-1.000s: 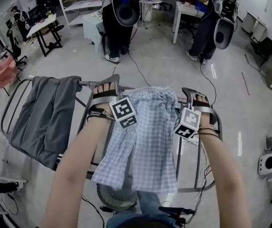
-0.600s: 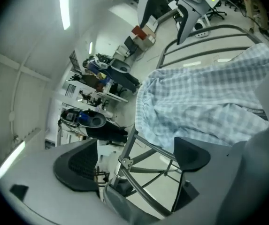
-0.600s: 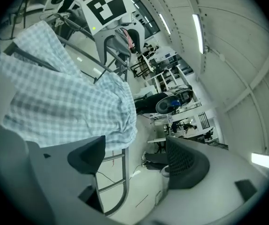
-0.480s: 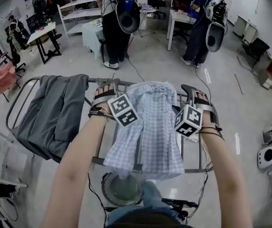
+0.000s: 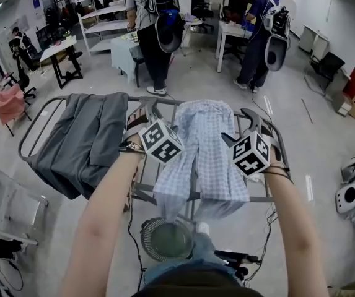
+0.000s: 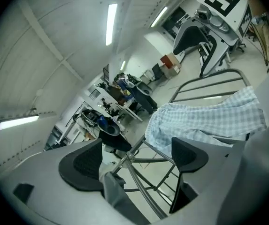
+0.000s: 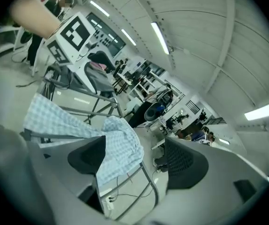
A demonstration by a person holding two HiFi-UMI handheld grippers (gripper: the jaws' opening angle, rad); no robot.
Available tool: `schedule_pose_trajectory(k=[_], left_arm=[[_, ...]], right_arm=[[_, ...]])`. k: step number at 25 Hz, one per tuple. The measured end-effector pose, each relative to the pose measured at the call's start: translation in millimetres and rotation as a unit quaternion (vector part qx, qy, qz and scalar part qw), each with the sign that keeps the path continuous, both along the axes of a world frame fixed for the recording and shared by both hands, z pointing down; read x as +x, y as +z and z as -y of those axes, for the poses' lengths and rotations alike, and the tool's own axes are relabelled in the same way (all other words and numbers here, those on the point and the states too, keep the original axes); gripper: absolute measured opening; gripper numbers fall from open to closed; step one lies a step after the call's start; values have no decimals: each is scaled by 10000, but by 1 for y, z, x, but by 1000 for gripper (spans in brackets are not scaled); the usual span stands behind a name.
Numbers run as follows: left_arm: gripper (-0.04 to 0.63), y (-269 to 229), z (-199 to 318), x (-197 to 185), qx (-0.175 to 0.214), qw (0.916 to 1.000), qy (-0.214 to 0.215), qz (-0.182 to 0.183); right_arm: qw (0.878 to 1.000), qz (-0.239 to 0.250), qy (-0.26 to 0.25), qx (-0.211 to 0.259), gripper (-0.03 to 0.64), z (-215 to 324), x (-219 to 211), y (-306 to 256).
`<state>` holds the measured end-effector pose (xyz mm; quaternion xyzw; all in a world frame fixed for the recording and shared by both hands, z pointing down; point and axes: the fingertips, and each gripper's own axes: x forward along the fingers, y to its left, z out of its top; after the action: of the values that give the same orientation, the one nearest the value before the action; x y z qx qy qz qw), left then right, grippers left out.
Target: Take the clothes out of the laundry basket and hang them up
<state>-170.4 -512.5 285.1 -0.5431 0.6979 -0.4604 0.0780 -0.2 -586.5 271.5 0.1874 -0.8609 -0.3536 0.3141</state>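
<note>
Entry, both grippers over the rack.

Holders first. The only thing I saw bearing laundry was the metal drying rack (image 5: 259, 198), standing across the middle of the floor. It carried two items: a grey garment (image 5: 84, 141) heaped over its left end, and the checked garment (image 5: 202, 147) over its middle bars. The two lay near each other but apart, with bare bars between. A round grey ribbed object (image 5: 165, 240) sat on the floor just below the near rail; I could not tell whether it was a basket or a fan, nor whether anything was in it.

Checked garment: pale blue and white small check, thin and rumpled. It ran from the far rail across to the near rail and hung past it. On the near side it divided into two hanging parts with a dark gap between them. Its far edge was bunched over the far rail.

Left gripper (image 6: 136, 149): jaws stood wide, nothing between the pads; past them I saw rack tubes and the checked cloth lying to the right. It was at the garment's left edge.

Right gripper (image 7: 136, 156): jaws also wide, clamping nothing. The checked cloth showed behind its left pad, draped over a rail. It was at the garment's right edge.

Two people (image 5: 155, 17) stood at the far side.
</note>
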Motion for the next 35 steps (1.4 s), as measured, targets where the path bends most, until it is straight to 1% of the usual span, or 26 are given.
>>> schedule_pose_trajectory(k=[3,6,8,10,16,22,26,29,35], left_arm=[[420,-18,-29,9,481,9986,-16,-208],[399,-30,-51,19,805,9959,50,-412],[395,-33,-66,25,975,9934,127,-589],[394,-36,-78,31,1186,9895,197,-802],[394,-42,-104,37,1747,9763,181,-1267],[394,-50,-129,42,2222,9580,250,-1795],[394,-58,-148,41,2463,9495,205,-1932],[394,-57,-163,43,2546,9470,102,-1955],[394,-56,-192,56,2556,9496,-213,-1804]], right_arm=[[9968,664,262,-370,377,-22,18,-17],[9883,1229,566,-709,374,-39,36,-27],[9819,1509,721,-885,369,-54,47,-28],[9773,1670,852,-988,359,-67,57,-27],[9728,1833,1000,-1006,342,-94,80,-31],[9694,2089,899,-926,339,-111,84,-48],[9676,2249,760,-858,339,-119,85,-52],[9654,2329,682,-955,339,-127,91,-48],[9671,2269,382,-1085,339,-146,101,-35]])
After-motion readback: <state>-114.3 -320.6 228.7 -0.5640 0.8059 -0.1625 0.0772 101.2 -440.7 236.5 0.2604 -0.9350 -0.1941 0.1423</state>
